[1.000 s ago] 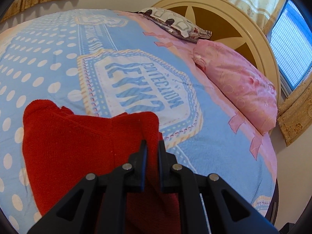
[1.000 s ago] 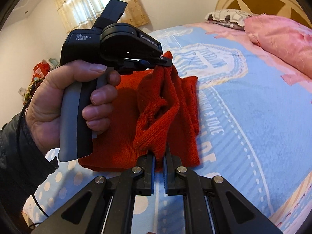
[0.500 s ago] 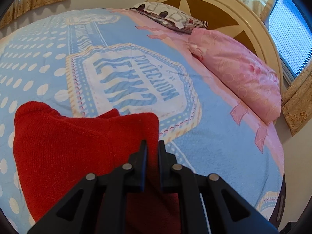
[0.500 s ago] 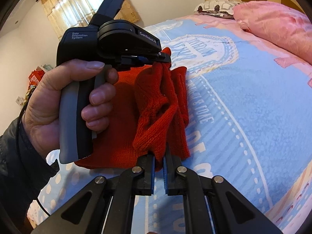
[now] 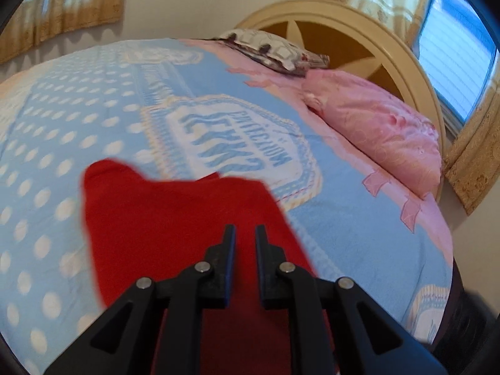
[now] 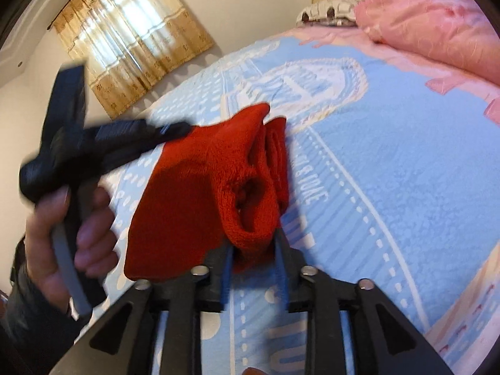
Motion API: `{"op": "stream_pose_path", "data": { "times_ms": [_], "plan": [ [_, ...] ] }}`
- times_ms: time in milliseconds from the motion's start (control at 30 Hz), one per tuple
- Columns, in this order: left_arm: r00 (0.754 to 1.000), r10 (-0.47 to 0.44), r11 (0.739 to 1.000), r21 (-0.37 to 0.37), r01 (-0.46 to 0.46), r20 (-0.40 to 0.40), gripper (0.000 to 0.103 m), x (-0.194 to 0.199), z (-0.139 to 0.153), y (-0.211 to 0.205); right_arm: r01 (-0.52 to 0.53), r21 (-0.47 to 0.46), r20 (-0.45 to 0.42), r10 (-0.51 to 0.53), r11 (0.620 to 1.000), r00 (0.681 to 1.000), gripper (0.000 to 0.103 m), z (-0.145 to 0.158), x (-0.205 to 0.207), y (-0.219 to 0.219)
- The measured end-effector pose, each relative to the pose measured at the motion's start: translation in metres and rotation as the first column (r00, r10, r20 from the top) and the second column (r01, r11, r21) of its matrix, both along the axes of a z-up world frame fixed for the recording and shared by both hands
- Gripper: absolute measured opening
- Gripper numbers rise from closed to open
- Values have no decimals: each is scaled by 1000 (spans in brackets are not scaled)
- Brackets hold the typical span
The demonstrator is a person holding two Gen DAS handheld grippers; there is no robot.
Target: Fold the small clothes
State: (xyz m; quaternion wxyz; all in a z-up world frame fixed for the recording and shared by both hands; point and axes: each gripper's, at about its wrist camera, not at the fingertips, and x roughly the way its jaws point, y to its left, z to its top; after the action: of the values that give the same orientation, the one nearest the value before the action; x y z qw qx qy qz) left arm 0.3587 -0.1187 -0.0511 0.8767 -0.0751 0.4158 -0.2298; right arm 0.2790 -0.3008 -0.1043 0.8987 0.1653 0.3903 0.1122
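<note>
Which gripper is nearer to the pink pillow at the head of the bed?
Right. The right gripper, jaws opening around the red knitted garment, is on the side of the pink pillow; the left gripper is beyond the garment, farther away.

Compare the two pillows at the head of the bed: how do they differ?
The pink pillow is plain pink; the patterned pillow is pale with dark marks. The pink pillow looks larger and plumper, the patterned pillow flatter. The pink pillow lies nearer the window. Both rest on the bed by the headboard.
</note>
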Motion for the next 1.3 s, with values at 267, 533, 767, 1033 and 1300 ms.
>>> {"op": "stream_pose_path", "data": {
  "times_ms": [267, 533, 767, 1033, 1300],
  "plan": [
    [995, 83, 995, 46, -86, 58, 27, -66, -18, 54, -34, -77, 93, 41, 996, 995, 44, 39, 5, 8],
    [989, 99, 988, 108, -111, 107, 44, -81, -32, 43, -146, -156, -36, 142, 977, 989, 29, 17, 55, 42],
    [988, 93, 990, 96, -105, 122, 64, -97, -35, 45, -72, -191, -24, 69, 979, 997, 0, -5, 52, 14],
    [991, 106, 981, 151, -117, 83, 69, -93, -50, 37, -51, -131, 39, 56, 990, 998, 2, 13, 49, 4],
    [991, 103, 981, 158, -114, 81, 72, -95, -50, 35, -84, -58, 8, 84, 995, 996, 77, 23, 80, 16]
  ]
}}
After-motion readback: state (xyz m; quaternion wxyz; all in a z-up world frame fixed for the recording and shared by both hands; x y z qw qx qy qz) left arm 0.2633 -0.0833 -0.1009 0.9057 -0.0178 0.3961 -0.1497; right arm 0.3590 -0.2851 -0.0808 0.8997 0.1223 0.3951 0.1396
